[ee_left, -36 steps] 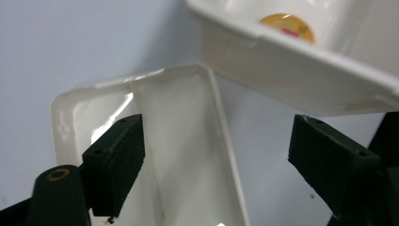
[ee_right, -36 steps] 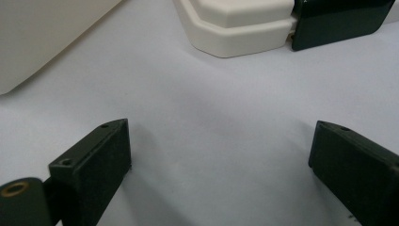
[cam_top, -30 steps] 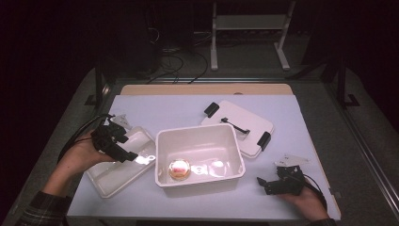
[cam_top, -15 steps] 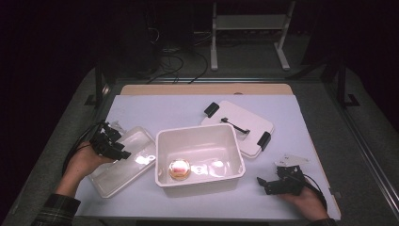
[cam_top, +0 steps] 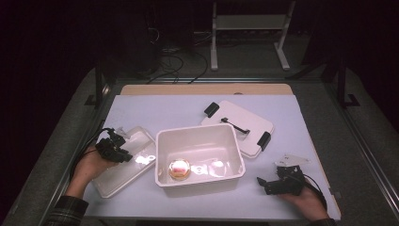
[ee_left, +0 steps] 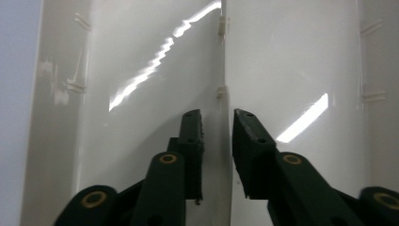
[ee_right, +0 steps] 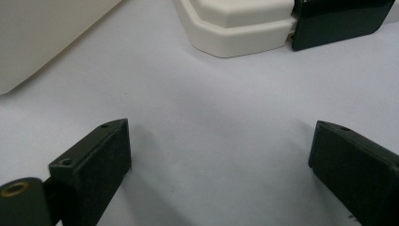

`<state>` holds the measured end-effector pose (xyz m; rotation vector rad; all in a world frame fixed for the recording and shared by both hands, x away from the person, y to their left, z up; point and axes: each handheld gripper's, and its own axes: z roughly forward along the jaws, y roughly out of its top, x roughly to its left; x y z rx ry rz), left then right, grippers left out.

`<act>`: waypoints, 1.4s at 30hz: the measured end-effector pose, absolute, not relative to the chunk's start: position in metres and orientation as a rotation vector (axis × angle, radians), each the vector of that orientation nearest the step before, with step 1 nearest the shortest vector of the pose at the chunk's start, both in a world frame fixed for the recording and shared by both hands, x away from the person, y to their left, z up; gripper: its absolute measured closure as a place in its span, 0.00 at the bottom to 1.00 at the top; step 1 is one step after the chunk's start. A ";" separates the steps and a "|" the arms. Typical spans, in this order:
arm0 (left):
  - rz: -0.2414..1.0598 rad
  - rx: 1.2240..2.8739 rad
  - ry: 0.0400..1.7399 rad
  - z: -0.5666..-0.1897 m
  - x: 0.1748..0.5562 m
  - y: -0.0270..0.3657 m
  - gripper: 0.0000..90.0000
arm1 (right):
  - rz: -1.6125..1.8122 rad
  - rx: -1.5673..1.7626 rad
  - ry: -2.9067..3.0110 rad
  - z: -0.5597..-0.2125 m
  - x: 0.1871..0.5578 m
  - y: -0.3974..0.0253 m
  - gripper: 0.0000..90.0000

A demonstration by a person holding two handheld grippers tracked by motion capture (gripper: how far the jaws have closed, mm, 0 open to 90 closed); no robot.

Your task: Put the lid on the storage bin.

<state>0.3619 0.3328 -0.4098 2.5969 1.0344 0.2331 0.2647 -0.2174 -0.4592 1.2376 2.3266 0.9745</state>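
Dim table, tray rim between left gripper jaws

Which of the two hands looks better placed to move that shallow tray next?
Left. The left gripper has its jaws closed around the tray divider, while the right gripper rests open on the table, far from it.

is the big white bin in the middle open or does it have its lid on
Open. The white bin has no lid on it; its inside shows, with a round item on the bottom. The lid with black latches lies flat behind it.
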 end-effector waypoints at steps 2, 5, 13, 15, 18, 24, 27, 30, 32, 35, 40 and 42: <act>0.228 2.576 1.044 -0.411 0.362 0.335 0.89 | 0.975 1.238 2.326 -0.459 0.265 -0.217 0.06; 0.213 2.564 1.035 -0.412 0.360 0.335 0.97 | 0.975 1.237 2.327 -0.459 0.265 -0.217 0.06; 0.247 2.579 1.024 -0.410 0.358 0.334 0.98 | 0.975 1.238 2.327 -0.459 0.265 -0.217 0.06; 0.228 2.567 1.026 -0.405 0.359 0.337 0.98 | 0.975 1.238 2.327 -0.459 0.265 -0.217 0.06; 0.237 2.561 1.018 -0.397 0.358 0.339 0.98 | 0.975 1.238 2.327 -0.459 0.265 -0.217 0.06; 0.250 2.551 1.013 -0.380 0.357 0.343 0.98 | 0.975 1.238 2.327 -0.459 0.265 -0.217 0.06; 0.257 2.554 1.009 -0.369 0.357 0.346 0.98 | 0.975 1.238 2.327 -0.459 0.265 -0.217 0.06; 0.264 2.550 1.005 -0.358 0.356 0.349 0.98 | 0.975 1.237 2.326 -0.459 0.265 -0.217 0.06; 0.268 2.553 1.002 -0.350 0.356 0.351 0.98 | 0.975 1.238 2.327 -0.459 0.265 -0.217 0.06; 0.290 2.537 1.002 -0.333 0.355 0.356 0.98 | 0.975 1.237 2.326 -0.459 0.265 -0.217 0.06; 0.279 2.523 0.986 -0.316 0.354 0.359 0.98 | 0.974 1.237 2.326 -0.459 0.265 -0.217 0.06; 0.273 2.517 0.973 -0.309 0.353 0.358 0.98 | 0.974 1.238 2.326 -0.459 0.265 -0.217 0.06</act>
